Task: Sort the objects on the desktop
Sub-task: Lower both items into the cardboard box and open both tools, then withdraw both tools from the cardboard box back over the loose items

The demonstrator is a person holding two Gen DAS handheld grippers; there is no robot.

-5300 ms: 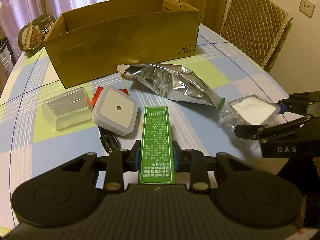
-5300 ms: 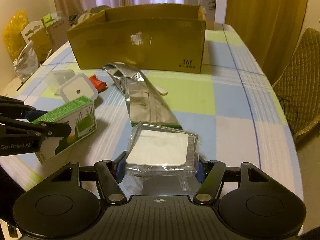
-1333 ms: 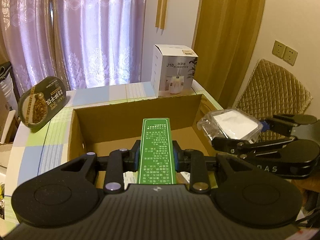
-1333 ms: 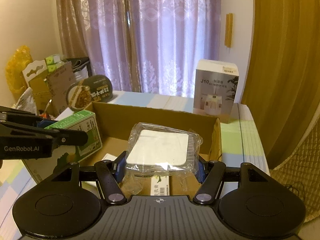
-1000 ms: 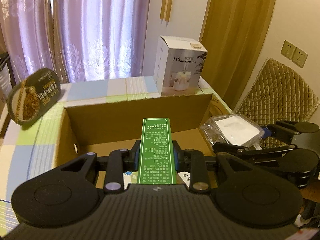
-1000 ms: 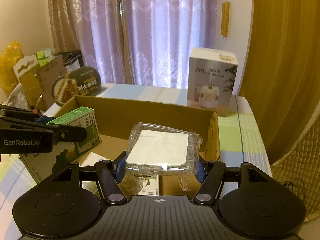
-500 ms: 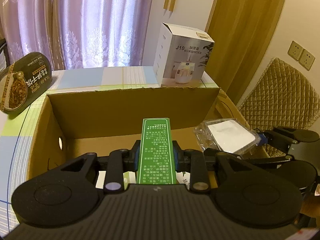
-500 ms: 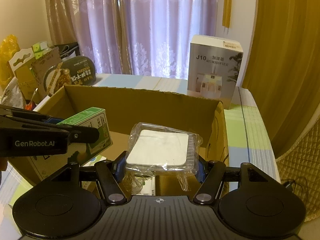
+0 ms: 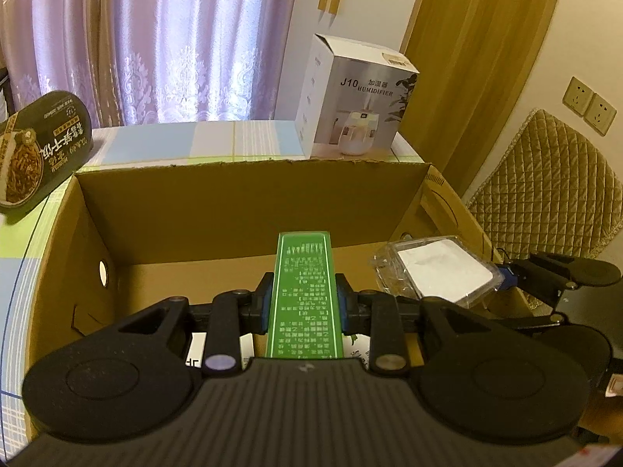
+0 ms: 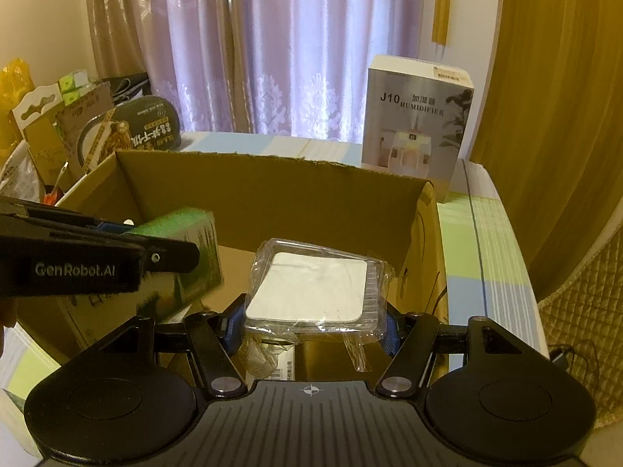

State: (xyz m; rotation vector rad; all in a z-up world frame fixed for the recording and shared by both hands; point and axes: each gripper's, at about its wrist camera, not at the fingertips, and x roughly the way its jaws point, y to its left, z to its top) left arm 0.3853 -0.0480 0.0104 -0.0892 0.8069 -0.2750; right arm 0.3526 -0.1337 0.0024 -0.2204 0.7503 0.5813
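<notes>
My left gripper [image 9: 303, 292] is shut on a green carton [image 9: 304, 288] and holds it over the open cardboard box [image 9: 249, 202]. The same green carton [image 10: 183, 249] shows at the left of the right wrist view, inside the box's rim. My right gripper [image 10: 311, 319] is shut on a clear plastic pack with a white pad [image 10: 311, 290], held above the right half of the cardboard box [image 10: 272, 190]. That clear pack [image 9: 440, 268] appears at the right in the left wrist view. White printed items lie on the box floor, mostly hidden.
A white humidifier box [image 9: 354, 101] stands on the checked tablecloth behind the cardboard box. A dark oval food tub [image 9: 35, 155] leans at the far left. A quilted chair [image 9: 545, 186] is at the right. Bags and cartons [image 10: 46, 124] crowd the left side.
Both grippers have carried their items from the table up and forward over the box, then lower into its opening. The green carton now sits closer to the clear pack.
</notes>
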